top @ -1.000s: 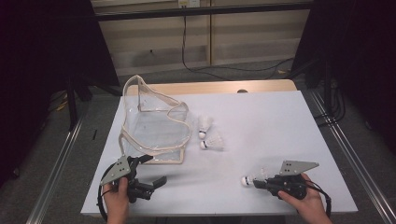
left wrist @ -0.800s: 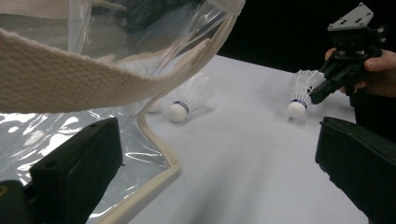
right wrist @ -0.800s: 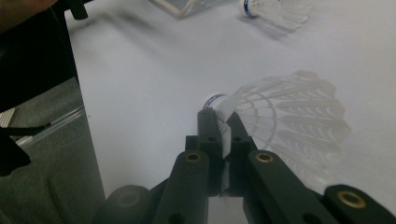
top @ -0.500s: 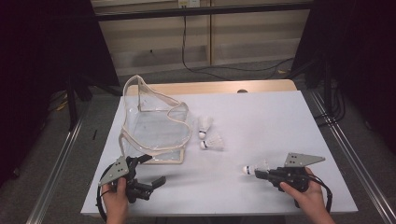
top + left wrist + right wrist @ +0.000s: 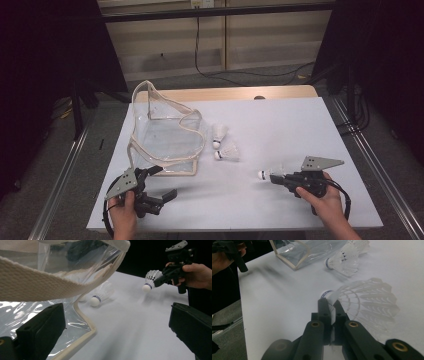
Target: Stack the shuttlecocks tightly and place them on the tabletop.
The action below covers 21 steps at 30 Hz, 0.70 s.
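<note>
White tabletop, white feathered shuttlecock (image 5: 362,305)

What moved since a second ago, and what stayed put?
The right gripper, still shut on a shuttlecock, lifted it a little off the table and carried it a bit toward the far side. Nothing was let go. The left gripper stayed open and still near the clear bag, and the two other shuttlecocks lay where they were.
</note>
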Tool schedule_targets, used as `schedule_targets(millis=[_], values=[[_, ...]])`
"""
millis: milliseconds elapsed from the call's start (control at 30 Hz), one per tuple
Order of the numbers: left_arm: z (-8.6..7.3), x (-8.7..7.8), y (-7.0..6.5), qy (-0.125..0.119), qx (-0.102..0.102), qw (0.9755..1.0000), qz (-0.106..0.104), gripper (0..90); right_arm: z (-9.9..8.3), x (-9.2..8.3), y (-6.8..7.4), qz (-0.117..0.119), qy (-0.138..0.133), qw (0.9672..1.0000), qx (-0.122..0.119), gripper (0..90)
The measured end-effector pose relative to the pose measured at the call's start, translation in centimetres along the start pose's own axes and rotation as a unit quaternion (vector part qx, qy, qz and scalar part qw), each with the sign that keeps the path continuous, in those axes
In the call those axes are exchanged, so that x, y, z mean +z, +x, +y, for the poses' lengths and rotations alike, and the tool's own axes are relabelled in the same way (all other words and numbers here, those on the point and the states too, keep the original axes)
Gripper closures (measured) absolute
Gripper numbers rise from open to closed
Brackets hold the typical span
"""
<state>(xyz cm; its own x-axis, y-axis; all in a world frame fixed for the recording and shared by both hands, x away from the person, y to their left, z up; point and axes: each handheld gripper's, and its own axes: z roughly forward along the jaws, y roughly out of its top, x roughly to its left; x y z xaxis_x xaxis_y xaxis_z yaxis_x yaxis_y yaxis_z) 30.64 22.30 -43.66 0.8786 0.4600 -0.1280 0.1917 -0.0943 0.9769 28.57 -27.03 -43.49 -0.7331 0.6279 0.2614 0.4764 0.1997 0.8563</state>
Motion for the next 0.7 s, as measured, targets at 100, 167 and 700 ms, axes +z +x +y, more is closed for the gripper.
schedule_targets(millis=[100, 167, 700], values=[[0.0, 0.0, 0.0, 0.001, -0.001, 1.0000, 0.000, 0.9, 0.4, 0.2, -0.1, -0.001, -0.005, 1.0000, 0.001, 89.0], [0.0, 0.0, 0.0, 0.000, -0.003, 1.0000, 0.001, 0.9, 0.6, 0.3, -0.3, -0.002, -0.008, 1.0000, 0.002, 89.1], [0.0, -0.1, 0.1, -0.002, -0.002, 1.0000, 0.001, 1.0, 1.8, 1.2, -1.0, -0.007, -0.016, 0.9998, 0.008, 89.0]])
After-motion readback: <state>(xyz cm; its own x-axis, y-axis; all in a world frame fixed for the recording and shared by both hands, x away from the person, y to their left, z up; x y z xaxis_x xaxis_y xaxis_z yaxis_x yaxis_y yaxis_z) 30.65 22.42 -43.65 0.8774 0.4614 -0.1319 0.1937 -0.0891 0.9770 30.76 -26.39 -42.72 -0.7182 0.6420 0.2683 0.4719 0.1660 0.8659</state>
